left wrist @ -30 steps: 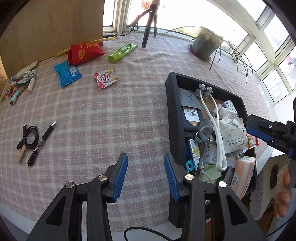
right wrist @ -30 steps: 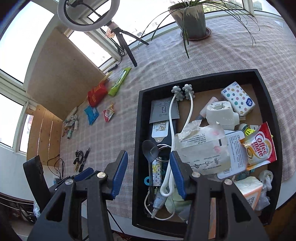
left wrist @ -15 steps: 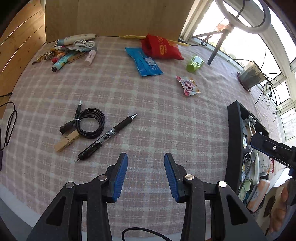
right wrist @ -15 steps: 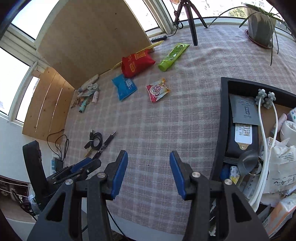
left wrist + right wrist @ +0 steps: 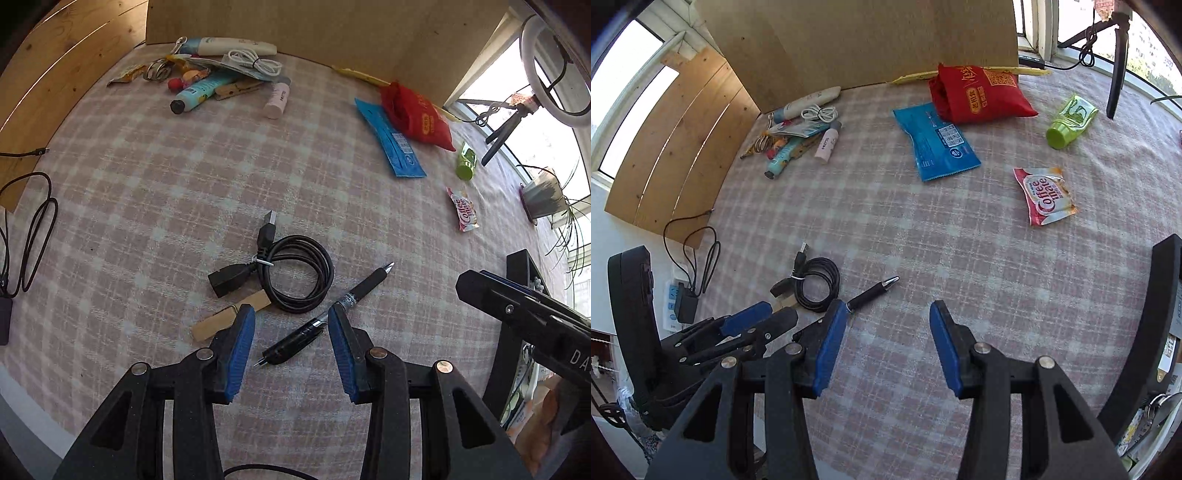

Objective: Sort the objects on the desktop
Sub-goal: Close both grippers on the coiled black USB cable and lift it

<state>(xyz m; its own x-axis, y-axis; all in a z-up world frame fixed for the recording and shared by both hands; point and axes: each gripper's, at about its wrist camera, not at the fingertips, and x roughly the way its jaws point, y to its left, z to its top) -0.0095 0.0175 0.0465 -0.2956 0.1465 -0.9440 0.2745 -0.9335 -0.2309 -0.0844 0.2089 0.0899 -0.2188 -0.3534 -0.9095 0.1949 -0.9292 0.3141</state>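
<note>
A black pen (image 5: 325, 317) lies on the checked tablecloth, its rear end between the fingers of my open left gripper (image 5: 291, 347). A coiled black USB cable (image 5: 291, 275) and a wooden clothespin (image 5: 229, 321) lie just beyond. My right gripper (image 5: 886, 343) is open and empty above bare cloth; the pen (image 5: 873, 290) and cable (image 5: 816, 284) show to its left, beside the left gripper (image 5: 753, 317). A Coffee-mate sachet (image 5: 1047, 195), blue packet (image 5: 936, 140), red bag (image 5: 975, 94) and green tube (image 5: 1071, 122) lie farther back.
The black tray's wall (image 5: 1152, 332) stands at the right, holding several items. A pile of tubes, a white cable and small items (image 5: 221, 77) lies at the back left by a cardboard board. A potted plant (image 5: 543, 195) and tripod (image 5: 502, 129) stand far right.
Both grippers have swung left, away from the black tray. The left gripper has come down close over the pen and cable. Both stay open.
</note>
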